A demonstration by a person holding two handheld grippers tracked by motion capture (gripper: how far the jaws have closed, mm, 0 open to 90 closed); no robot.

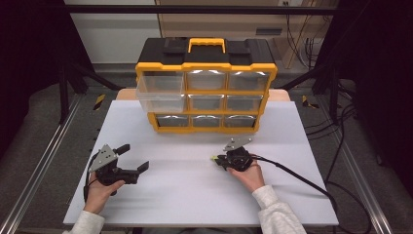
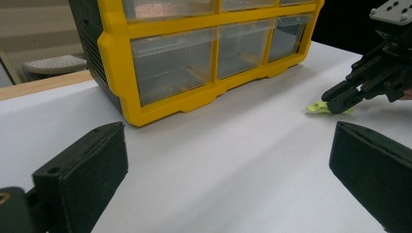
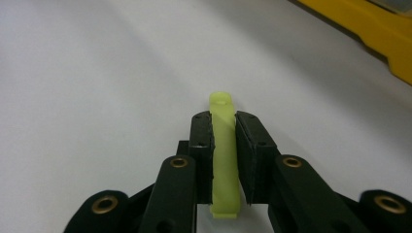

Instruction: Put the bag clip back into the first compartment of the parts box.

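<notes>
A small yellow-green plastic piece [image 3: 224, 145] lies on the white table, and my right gripper [image 3: 224, 124] is shut on it, the two black pads pressing its long sides. In the high view the right gripper [image 1: 217, 159] sits in front of the organizer with the yellow-green piece [image 1: 213, 157] at its tip. The same piece [image 2: 318, 108] shows at the right of the left gripper view under those jaws. My left gripper [image 1: 135, 157] rests at the table's left, jaws wide apart and nothing between them. The yellow and black drawer organizer [image 1: 206, 87] stands at the back, its top-left clear drawer [image 1: 160, 92] pulled out.
The white table [image 1: 185, 190] spreads between the two hands and the organizer. A black cable [image 1: 302, 178] trails right from the right gripper. Metal rails run along both sides of the table. The organizer's yellow base [image 3: 374, 29] is close by in the right gripper view.
</notes>
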